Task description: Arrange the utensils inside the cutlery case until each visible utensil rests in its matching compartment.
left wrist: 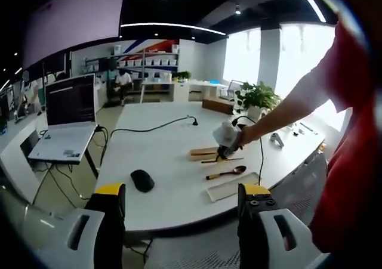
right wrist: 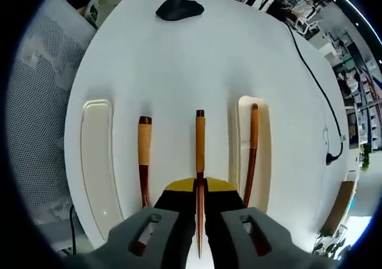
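Right gripper (right wrist: 200,192) clenches one slender brown wooden chopstick (right wrist: 200,161). Two cream case halves (right wrist: 97,161) flank three wooden utensils; left gripper (left wrist: 182,200) hangs released at six o'clock.

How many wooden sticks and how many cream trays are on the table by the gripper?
Wooden utensils: 3, left, middle, right
Cream trays: 2, left, right
Total: 5

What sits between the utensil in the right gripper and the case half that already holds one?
Nothing visible: only bare table lies between the held utensil in the right gripper and that case half.
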Available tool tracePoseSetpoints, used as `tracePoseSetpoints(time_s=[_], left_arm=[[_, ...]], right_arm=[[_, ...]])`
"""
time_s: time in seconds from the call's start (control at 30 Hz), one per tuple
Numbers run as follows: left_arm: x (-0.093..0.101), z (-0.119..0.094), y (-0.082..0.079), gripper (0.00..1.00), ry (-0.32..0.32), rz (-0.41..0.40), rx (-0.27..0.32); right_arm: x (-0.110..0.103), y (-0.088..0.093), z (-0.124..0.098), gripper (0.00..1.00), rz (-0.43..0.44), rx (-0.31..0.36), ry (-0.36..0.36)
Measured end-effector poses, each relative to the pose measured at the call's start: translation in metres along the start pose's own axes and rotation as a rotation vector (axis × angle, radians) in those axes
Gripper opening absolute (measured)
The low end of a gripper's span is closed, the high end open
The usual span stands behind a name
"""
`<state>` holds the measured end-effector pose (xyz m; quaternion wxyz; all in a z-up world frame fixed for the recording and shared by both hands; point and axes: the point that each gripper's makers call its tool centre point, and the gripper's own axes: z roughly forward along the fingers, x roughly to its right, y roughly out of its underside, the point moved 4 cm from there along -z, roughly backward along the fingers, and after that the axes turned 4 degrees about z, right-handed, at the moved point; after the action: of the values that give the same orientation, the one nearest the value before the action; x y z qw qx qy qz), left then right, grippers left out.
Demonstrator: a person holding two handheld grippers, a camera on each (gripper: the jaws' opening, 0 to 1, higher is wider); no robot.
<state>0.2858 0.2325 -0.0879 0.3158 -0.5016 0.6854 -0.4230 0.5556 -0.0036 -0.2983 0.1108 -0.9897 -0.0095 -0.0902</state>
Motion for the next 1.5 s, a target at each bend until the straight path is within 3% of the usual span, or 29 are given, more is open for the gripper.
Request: tracePoseSetpoints(time_s=[0.17,0.23,0.33,0.9,1.5], left_arm=[[0.001,-0.001,-0.002,0.79,-0.001,0.003,0.008],[0.001,-0.002,-0.004,0.79,-0.003,0.007,0.014],[0.002,-0.002,-0.004,0.79,-0.002,0.004,0.016],[0.004,-0.006,-0.008,0.78,-0.022,0.022,0.033],[0.002,-0.013,-0.005,0.77,-0.055,0.008,0.043]], right_arm=[[-0.001,0.005,-0.002,0.00,0.081,0.004,0.008],[-0.003,0.000,-0.008,0.00,0.048,0.040,0.024],[-0.001,0.004,-0.010,0.00,0.044,0.038,0.033],[0.005,0.006,-0.019,0.00,0.098,0.061,0.045],[0.015,0.010,-0.022,0.00,0.164,0.032,0.042]])
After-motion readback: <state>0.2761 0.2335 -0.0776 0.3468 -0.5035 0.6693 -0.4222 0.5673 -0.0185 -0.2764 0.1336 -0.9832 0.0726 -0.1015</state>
